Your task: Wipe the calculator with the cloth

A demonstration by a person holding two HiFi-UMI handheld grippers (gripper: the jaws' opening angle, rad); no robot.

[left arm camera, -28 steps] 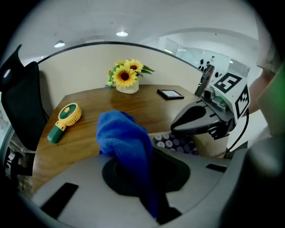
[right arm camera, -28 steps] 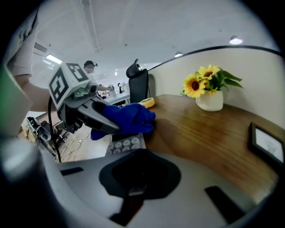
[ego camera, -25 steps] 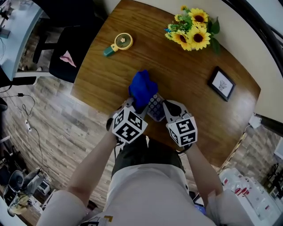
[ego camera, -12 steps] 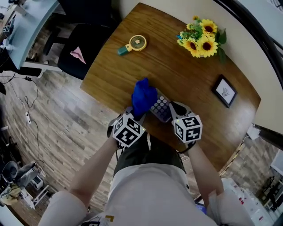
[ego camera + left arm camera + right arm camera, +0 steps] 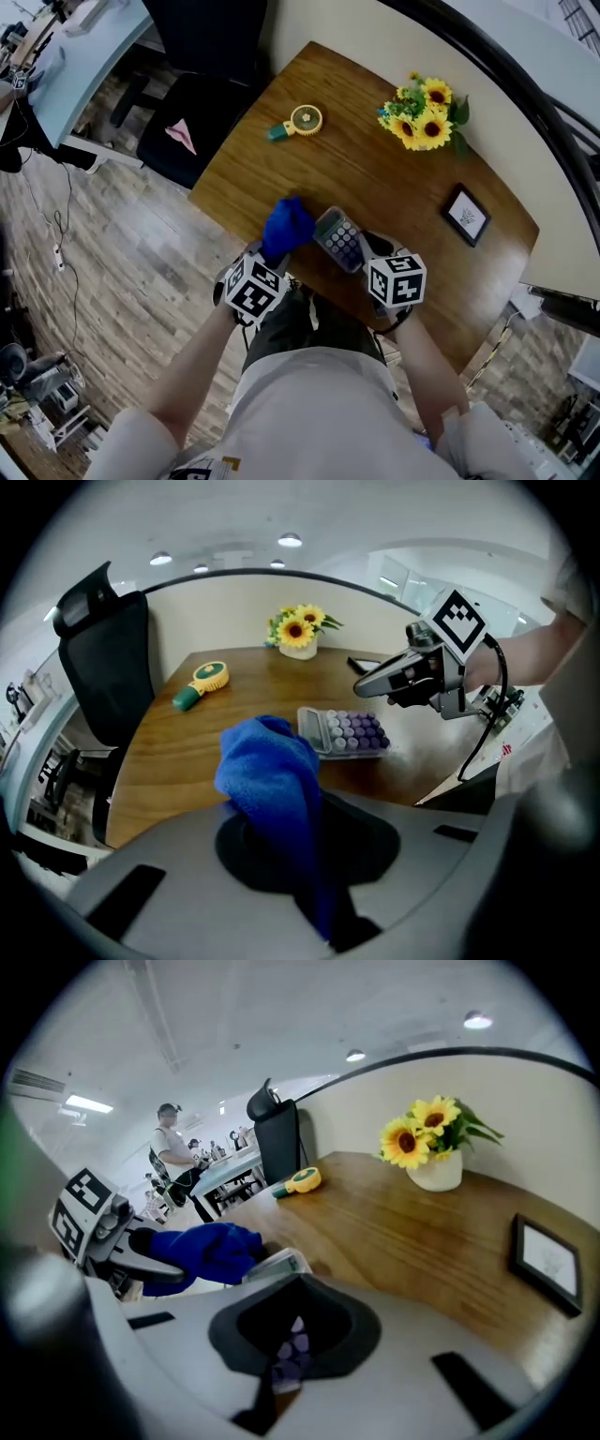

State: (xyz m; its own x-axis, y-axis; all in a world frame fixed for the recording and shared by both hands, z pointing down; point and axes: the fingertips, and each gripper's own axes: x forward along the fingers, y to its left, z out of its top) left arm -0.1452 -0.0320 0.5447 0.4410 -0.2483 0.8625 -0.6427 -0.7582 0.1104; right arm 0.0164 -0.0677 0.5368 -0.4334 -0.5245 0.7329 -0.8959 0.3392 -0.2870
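Note:
A grey calculator with purple keys lies tilted near the table's front edge; it also shows in the left gripper view. My right gripper is shut on the calculator's near end, whose keys show between the jaws. My left gripper is shut on a bunched blue cloth, which hangs just left of the calculator, close to it. The cloth fills the left gripper view's middle and also appears at the left of the right gripper view.
On the wooden table stand a vase of sunflowers, a small black picture frame and a yellow-green hand fan. A black office chair with a pink scrap stands left of the table. The table edge runs just under my grippers.
The cloth has slid left off the calculator's top, uncovering its keys. The head view has shifted, so the table appears further right and farther away.

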